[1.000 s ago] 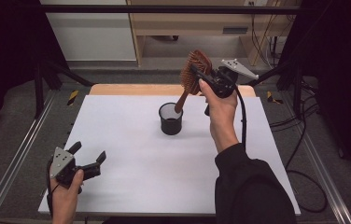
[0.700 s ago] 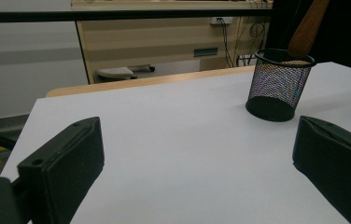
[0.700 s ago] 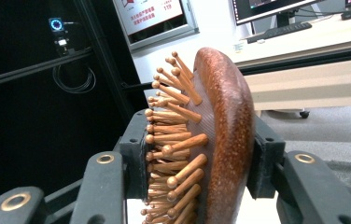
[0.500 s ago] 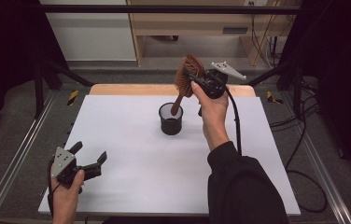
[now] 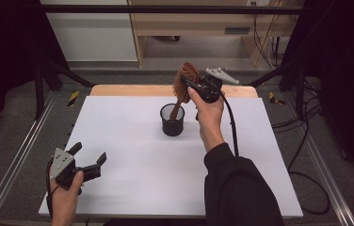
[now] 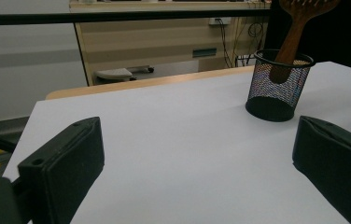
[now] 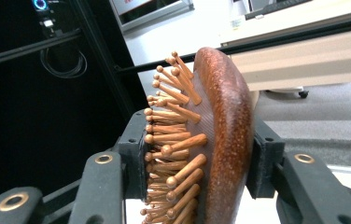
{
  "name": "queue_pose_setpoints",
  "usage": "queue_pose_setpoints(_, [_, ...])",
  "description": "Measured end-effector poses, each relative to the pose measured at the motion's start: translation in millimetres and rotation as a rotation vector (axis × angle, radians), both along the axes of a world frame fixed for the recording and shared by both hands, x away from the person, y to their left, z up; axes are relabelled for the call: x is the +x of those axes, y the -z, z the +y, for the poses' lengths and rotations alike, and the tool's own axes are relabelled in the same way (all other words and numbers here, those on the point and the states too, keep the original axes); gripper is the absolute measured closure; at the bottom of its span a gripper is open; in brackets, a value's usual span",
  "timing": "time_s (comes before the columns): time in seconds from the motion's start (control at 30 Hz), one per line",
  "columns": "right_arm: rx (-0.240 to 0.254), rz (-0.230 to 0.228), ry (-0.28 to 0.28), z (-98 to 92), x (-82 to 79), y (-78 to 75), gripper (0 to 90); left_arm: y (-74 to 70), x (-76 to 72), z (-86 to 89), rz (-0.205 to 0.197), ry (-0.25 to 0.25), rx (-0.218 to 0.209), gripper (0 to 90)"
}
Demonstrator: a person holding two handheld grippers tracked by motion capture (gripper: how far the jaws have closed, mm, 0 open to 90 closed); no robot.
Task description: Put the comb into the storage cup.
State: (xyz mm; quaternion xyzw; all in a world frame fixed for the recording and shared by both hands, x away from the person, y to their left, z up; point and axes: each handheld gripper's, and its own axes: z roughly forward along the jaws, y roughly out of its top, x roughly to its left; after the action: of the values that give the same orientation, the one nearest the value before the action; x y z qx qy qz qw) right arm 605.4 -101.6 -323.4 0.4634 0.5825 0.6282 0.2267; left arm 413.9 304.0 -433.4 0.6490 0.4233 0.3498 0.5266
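Note:
A brown wooden hairbrush (image 5: 184,84) stands with its handle down inside a black mesh cup (image 5: 172,120) near the middle back of the white table. My right gripper (image 5: 190,86) is shut on the brush's head; its pads press on the bristle side and on the smooth back of the hairbrush (image 7: 220,135). The brush leans to the right above the cup. My left gripper (image 5: 89,158) rests open at the table's front left, with nothing between its fingers (image 6: 66,158). The left gripper view holds the cup (image 6: 278,86) and the brush handle (image 6: 289,46) at its upper right.
The white table top (image 5: 132,155) has a wooden strip (image 5: 128,90) along its back edge. Metal rails (image 5: 20,155) run along both sides. Behind the table stand a wooden shelf unit (image 5: 194,28) and trailing cables (image 5: 307,141) on the floor at right.
My right gripper has brought the hairbrush down and to the left, so its handle now sits deeper in the mesh cup. My left gripper has stayed in place.

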Motion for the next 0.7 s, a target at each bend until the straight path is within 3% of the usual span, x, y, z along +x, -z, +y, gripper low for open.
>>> queue_pose_setpoints(0.7, [0.012,0.043,-0.019,8.4,4.6,25.8,51.2,0.3,0.3,0.8,0.005,0.004,-0.006,3.0])
